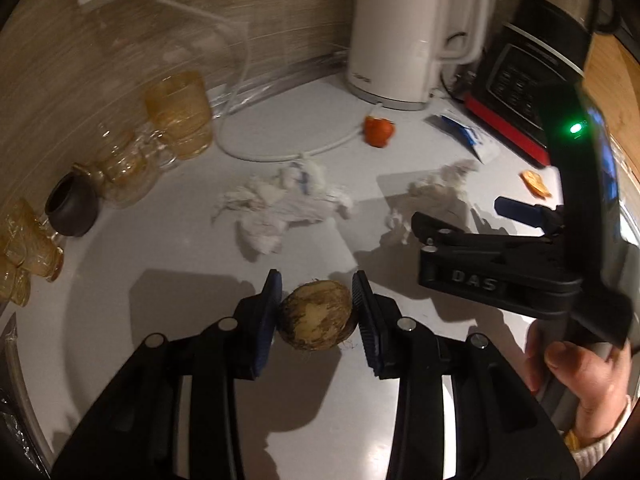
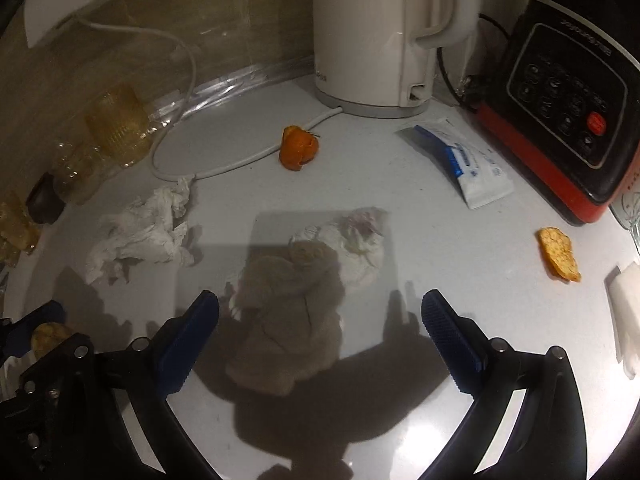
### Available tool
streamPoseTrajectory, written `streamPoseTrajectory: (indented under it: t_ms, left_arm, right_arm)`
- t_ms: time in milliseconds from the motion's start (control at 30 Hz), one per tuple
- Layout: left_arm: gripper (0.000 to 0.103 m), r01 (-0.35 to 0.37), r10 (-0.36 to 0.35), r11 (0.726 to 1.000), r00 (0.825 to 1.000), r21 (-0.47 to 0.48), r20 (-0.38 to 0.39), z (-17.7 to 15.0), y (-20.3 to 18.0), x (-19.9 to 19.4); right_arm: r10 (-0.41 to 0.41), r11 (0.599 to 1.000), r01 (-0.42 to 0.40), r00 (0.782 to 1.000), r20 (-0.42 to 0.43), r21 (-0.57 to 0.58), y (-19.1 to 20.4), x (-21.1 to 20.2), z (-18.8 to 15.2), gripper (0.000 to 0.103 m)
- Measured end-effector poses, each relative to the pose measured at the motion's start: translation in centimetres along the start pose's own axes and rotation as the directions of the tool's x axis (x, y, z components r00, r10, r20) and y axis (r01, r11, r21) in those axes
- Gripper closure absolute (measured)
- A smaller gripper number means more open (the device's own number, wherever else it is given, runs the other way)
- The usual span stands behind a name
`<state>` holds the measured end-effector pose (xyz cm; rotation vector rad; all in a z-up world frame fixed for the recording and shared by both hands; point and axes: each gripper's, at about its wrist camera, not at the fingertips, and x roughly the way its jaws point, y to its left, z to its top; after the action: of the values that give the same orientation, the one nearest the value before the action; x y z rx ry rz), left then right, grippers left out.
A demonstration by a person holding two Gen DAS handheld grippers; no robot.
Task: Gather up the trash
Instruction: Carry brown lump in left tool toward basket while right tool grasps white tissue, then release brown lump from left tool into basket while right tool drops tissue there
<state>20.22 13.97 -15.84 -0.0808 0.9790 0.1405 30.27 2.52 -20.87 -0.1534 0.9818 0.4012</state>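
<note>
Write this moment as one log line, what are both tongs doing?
left tongs: around brown husk | right tongs: open over crumpled tissue | counter

Black grippers, blue pads

The left gripper (image 1: 316,312) and right gripper (image 2: 320,336) have 2 black fingers, ribbed blue pads (image 2: 450,336) and silver screws; "DAS" lettering, a green light, cream sleeve.

Smooth glossy white counter (image 2: 400,184); crumpled soft paper tissue (image 2: 140,236); ribbed amber glass cup (image 1: 180,114); rough fibrous brown husk (image 1: 316,314); glossy white plastic kettle (image 2: 368,32).
</note>
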Motion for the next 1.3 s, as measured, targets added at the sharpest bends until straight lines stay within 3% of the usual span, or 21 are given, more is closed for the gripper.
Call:
streamPoseTrajectory:
  t_ms: [33, 100, 167, 200, 300, 567, 767, 933, 1067, 1300]
  left_arm:
    - [0.067, 0.000, 0.000, 1.000, 1.000, -0.004, 0.003, 0.1, 0.4, 0.1]
    - [0.067, -0.004, 0.004, 1.000, 1.000, -0.002, 0.007, 0.1, 0.8, 0.2]
    - [0.067, 0.002, -0.002, 1.000, 1.000, 0.001, 0.012, 0.2, 0.9, 0.3]
    - [0.067, 0.008, -0.008, 1.000, 1.000, 0.001, 0.011, 0.3, 0.9, 0.3]
    - [0.067, 0.021, -0.021, 1.000, 1.000, 0.003, 0.010, 0.2, 0.6, 0.0]
    - [0.067, 0.089, -0.091, 0.994, 0.996, 0.068, 0.022, -1.8, -3.1, -3.7]
    - [0.067, 0.156, -0.160, 0.978, 0.987, 0.140, 0.019, -6.4, -7.3, -8.2]
    - [0.067, 0.197, -0.203, 0.960, 0.979, 0.199, 0.007, -13.0, -10.8, -12.6]
    - [0.067, 0.251, -0.248, 0.938, 0.968, 0.239, -0.045, -19.3, -13.4, -15.8]
    - [0.067, 0.287, -0.262, 0.913, 0.957, 0.289, -0.123, -29.2, -16.5, -19.1]
  right_arm:
    - [-0.011, 1.000, 0.011, 1.000, -0.002, -0.006, 0.3, 0.3, 0.1, 0.009]
    - [-0.026, 1.000, 0.026, 0.999, -0.020, -0.014, 0.6, 0.7, 0.1, 0.038]
    - [-0.010, 1.000, 0.010, 1.000, -0.028, -0.001, 0.5, 0.7, 0.0, 0.054]
    - [-0.012, 1.000, 0.012, 0.999, -0.032, 0.002, 0.5, 0.6, -0.1, 0.068]
    - [0.011, 1.000, -0.011, 0.999, -0.042, 0.020, 0.2, -0.3, -0.7, 0.082]
    - [-0.016, 0.996, 0.015, 1.000, 0.009, 0.083, -2.1, -7.3, -4.9, 0.082]
    - [-0.063, 0.989, 0.059, 0.998, 0.028, 0.135, -4.6, -13.7, -11.0, 0.082]
    - [-0.094, 0.982, 0.089, 0.995, 0.025, 0.164, -5.6, -19.3, -18.7, 0.082]
    - [-0.123, 0.973, 0.118, 0.992, 0.010, 0.197, -6.2, -23.9, -26.1, 0.082]
    - [-0.142, 0.954, 0.150, 0.989, -0.051, 0.259, -6.7, -28.0, -37.6, 0.082]
